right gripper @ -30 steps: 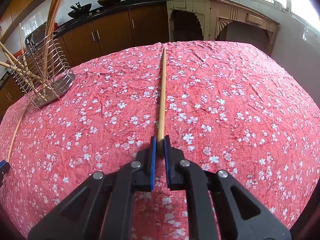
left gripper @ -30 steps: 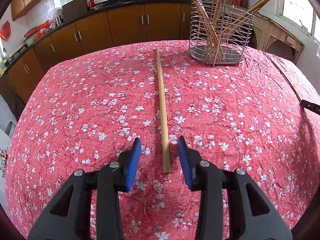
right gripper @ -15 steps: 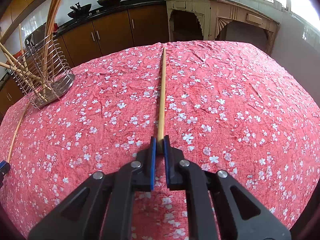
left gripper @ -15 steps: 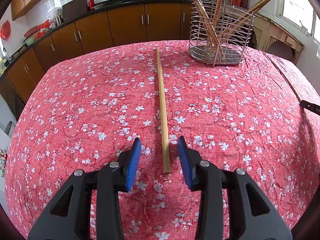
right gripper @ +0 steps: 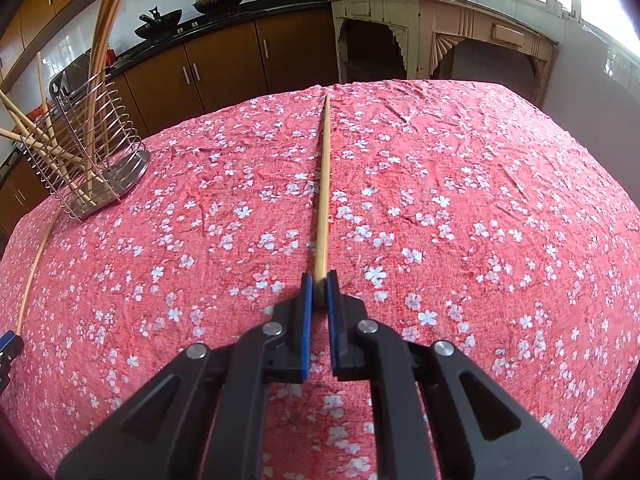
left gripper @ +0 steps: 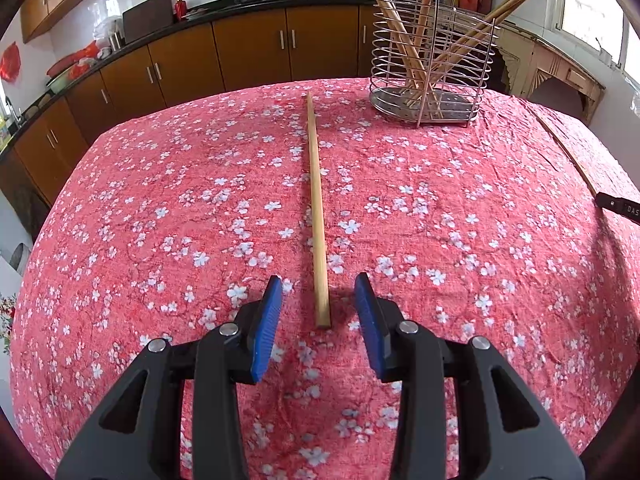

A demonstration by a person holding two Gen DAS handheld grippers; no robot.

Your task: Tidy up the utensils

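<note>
Your right gripper [right gripper: 317,286] pinches 1 chopstick [right gripper: 322,200] by its very end, so it may pivot loose when lifted, while your left gripper [left gripper: 318,292] stands part open around another chopstick [left gripper: 316,208], gripping nothing.

On the tablecloth [left gripper: 160,208] a chopstick [left gripper: 316,216] lies straight out toward twelve o'clock from my left tongs [left gripper: 318,308], its near end between the two pads, touching neither. The wire holder [left gripper: 430,68] stands at one o'clock, sticks leaning in it. From my right tongs [right gripper: 318,292] a second chopstick [right gripper: 323,188] runs to twelve o'clock, its near end pinched between the pads. There the holder [right gripper: 90,152] sits at ten o'clock. Cabinets [left gripper: 248,48] stand behind the table.
</note>
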